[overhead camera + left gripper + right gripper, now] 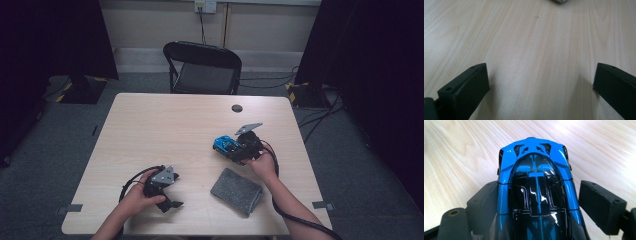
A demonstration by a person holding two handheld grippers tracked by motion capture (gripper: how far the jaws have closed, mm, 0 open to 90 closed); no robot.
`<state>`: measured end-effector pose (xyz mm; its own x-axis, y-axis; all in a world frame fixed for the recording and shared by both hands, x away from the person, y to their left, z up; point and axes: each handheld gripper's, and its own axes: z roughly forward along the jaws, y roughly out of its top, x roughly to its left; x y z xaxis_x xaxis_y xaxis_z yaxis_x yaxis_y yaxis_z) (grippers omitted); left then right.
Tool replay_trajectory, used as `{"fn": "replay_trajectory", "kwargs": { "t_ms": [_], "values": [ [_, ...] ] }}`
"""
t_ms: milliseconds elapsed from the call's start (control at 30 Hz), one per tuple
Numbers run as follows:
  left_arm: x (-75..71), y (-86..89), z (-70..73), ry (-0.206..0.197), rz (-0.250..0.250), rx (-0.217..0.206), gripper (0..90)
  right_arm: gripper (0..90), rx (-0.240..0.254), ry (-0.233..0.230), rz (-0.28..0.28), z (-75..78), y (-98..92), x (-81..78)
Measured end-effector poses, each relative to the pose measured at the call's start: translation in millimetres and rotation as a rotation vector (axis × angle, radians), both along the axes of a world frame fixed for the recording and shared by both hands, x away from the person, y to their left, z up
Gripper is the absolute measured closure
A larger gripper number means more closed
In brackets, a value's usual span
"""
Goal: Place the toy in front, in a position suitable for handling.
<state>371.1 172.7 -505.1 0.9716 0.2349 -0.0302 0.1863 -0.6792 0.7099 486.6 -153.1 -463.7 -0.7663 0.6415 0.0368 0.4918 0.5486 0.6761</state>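
Note:
A blue and black toy car (pixel 226 145) sits between the jaws of my right gripper (pixel 235 148), right of the table's middle. In the right gripper view the car (pixel 536 185) points away from the camera, its glossy roof toward me, and my right gripper (pixel 537 191) is shut on its two sides. My left gripper (pixel 172 195) rests on the table near the front left, held by a hand. Its jaws stand wide apart in the left gripper view, with only bare wood between them where the left gripper (pixel 540 72) points.
A folded grey cloth (pixel 236 191) lies near the front edge of the wooden table (pixel 150 125), between the two hands; its edge (pixel 560 1) peeks in ahead of the left jaws. A small dark disc (pixel 237 108) lies near the far edge. A black chair (pixel 202 67) stands behind the table.

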Motion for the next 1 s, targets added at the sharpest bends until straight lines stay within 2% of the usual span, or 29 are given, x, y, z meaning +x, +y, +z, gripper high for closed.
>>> {"fn": "replay_trajectory", "kwargs": {
  "t_ms": [200, 367, 533, 600, 767, 1000],
  "values": [
    [0.0, 0.0, 0.0, 0.000, 0.000, 0.000, 0.0, 18.2, 0.004, 0.001, 0.019, -2.0, 18.9, 11.9],
    [0.0, 0.0, 0.0, 0.000, 0.000, 0.000, 0.0, 18.1, -0.021, 0.000, 0.043, -11.6, 39.7, 19.8],
    [-0.2, -0.1, -0.1, 0.002, 0.002, -0.003, 0.0, 18.1, -0.036, 0.002, 0.053, -21.9, 51.5, 23.8],
    [-0.2, -0.1, -0.1, 0.002, 0.002, -0.003, 0.0, 18.1, -0.050, 0.002, 0.059, -24.5, 54.4, 24.9],
    [-0.2, -0.1, 0.0, 0.002, 0.003, -0.002, 0.0, 18.1, -0.051, -0.007, 0.068, -25.9, 56.7, 25.3],
    [-0.3, -0.1, -0.1, 0.002, 0.003, -0.003, 0.0, 18.0, -0.051, 0.008, 0.080, -27.3, 53.7, 26.7]
  ]
}}
